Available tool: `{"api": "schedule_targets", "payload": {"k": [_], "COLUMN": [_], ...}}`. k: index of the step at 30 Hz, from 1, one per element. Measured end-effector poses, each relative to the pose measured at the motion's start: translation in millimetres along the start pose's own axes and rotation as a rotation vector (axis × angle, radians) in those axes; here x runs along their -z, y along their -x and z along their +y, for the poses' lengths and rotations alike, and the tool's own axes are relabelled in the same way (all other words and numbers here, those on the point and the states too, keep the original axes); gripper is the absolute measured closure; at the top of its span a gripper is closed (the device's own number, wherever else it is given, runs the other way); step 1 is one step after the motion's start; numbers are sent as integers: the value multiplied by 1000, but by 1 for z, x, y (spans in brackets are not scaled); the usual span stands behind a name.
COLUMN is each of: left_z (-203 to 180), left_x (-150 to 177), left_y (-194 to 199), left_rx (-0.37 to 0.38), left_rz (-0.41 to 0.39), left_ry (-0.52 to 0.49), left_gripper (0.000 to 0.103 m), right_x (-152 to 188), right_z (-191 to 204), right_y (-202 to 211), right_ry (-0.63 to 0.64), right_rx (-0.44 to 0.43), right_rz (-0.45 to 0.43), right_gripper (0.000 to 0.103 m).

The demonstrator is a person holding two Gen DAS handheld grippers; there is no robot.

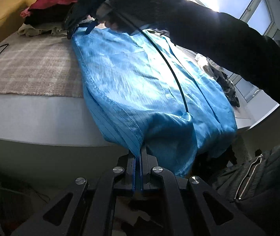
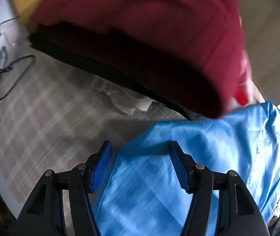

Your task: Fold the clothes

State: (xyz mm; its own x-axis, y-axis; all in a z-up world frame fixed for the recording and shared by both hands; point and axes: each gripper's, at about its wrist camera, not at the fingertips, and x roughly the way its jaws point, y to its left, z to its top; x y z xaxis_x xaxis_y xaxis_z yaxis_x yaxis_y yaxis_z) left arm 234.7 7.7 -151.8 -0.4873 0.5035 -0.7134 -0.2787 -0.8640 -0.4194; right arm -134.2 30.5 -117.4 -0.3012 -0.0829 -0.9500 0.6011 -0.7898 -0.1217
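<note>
Left wrist view shows the left gripper [image 1: 139, 155] pinching the blue garment's [image 1: 140, 82] near edge off the plaid-covered bed [image 1: 31, 63]. Far along it, the right gripper [image 2: 140, 157] hangs spread above the cloth beside a folded pile [image 2: 149, 39]. Mid-fold, I'd judge; next needs that far edge held.

Daylight floods in from the window [image 1: 257, 9] at one o'clock in the left wrist view, blowing the panes out to white glare; the person's sleeve [image 1: 228, 39] before it is a near-black silhouette; the right wrist view is dimmer and motion-smeared, the red garment [image 2: 159, 19] at twelve o'clock softest; both frames bend and darken at their fisheye rims.
</note>
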Motion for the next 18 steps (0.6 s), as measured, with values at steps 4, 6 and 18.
{"api": "schedule_targets", "payload": {"k": [4,6,18], "left_z": [-8,-12,-121], "left_x": [-3,-5,-26], "left_y": [1,1,1], "left_rx": [-16,-20,76], "left_rz": [9,16,71], "left_ry": [-34,-50,-372], "left_gripper": [101,101,101], "right_x": [6,10,105], "right_z": [-15,-31,-161], "right_y": [-2,5,121], "right_ry": [-24,-77,-293], "right_rx": [-61,-144,-251], "right_rz": [-13,-36,-316], "right_gripper": [97,98,99]}}
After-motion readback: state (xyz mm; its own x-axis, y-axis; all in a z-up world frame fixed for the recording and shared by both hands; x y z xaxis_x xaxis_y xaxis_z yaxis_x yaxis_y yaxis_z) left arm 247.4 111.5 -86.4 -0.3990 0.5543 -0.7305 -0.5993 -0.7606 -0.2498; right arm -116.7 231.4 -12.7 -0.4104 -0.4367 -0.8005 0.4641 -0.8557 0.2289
